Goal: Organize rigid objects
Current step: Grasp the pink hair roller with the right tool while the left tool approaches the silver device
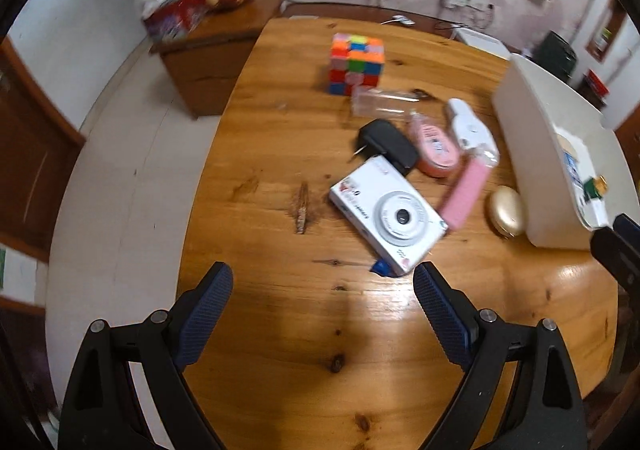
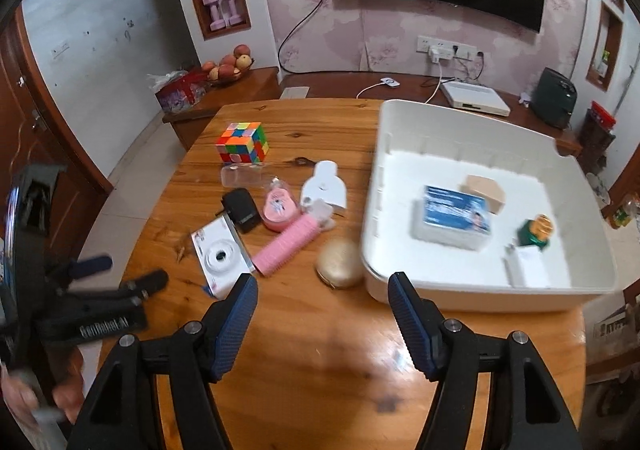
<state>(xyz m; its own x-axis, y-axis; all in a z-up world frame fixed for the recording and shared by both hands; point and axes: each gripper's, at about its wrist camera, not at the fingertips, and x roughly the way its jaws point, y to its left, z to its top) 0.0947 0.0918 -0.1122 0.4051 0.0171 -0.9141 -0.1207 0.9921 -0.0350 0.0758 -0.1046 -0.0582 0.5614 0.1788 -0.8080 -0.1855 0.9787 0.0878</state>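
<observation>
A white camera lies on the wooden table, with a black charger, a pink case, a pink comb, a gold oval case and a Rubik's cube around it. A white bin on the right holds a blue box and small items. My left gripper is open and empty, just short of the camera. My right gripper is open and empty before the gold case.
A clear plastic case and a white device also lie on the table. A low cabinet with a fruit bowl stands behind. The table edge drops to the floor on the left.
</observation>
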